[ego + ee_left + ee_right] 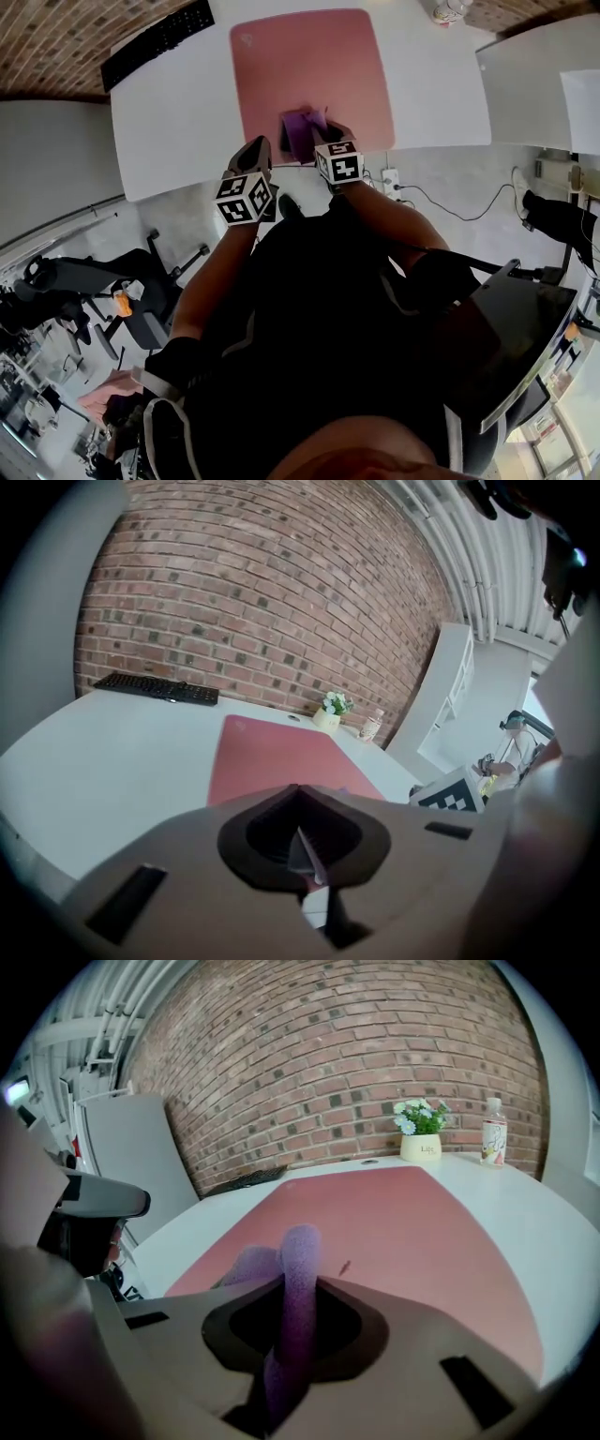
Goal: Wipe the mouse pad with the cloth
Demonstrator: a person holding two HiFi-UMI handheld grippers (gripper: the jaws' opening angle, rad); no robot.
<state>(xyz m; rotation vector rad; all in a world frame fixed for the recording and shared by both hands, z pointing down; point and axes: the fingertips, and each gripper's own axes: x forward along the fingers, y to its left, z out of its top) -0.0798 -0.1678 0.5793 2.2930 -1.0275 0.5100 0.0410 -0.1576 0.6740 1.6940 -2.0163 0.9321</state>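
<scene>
Red brick wall [356, 1072] closes off the far side of the room, and in front of it stands a wide white table [178, 122]. From the head view, a large rose-pink rectangular mouse pad [309, 66] lies flat on the table and runs from the near edge toward 12 o'clock. A long black keyboard [157, 42] sits at about 10 o'clock from the pad, apart from it, near the table's far left corner.

The right gripper [291, 1335] is at the pad's near edge, at 6 o'clock on the pad. Its two beige fingers [394, 1354] are pinched onto a fuzzy purple cloth [298, 1288]. A thick fold of it stands up between them and a second lobe bulges out at about 10 o'clock from the fold. In the head view the cloth [302, 131] spreads on the pad just ahead of that gripper [323, 136].

The left gripper [305, 855] hangs over the table's near edge, at about 8 o'clock from the cloth and just off the pad's near left corner (whether it touches the table cannot be made out). Its fingers [187, 855] are pressed together with only a thin slit between them, and nothing is held there.

Beyond the pad's far end, at about 1 o'clock, a small cream pot of white flowers [419, 1147] stands on the table. A small clear bottle [493, 1143] stands just beside it at 3 o'clock.
</scene>
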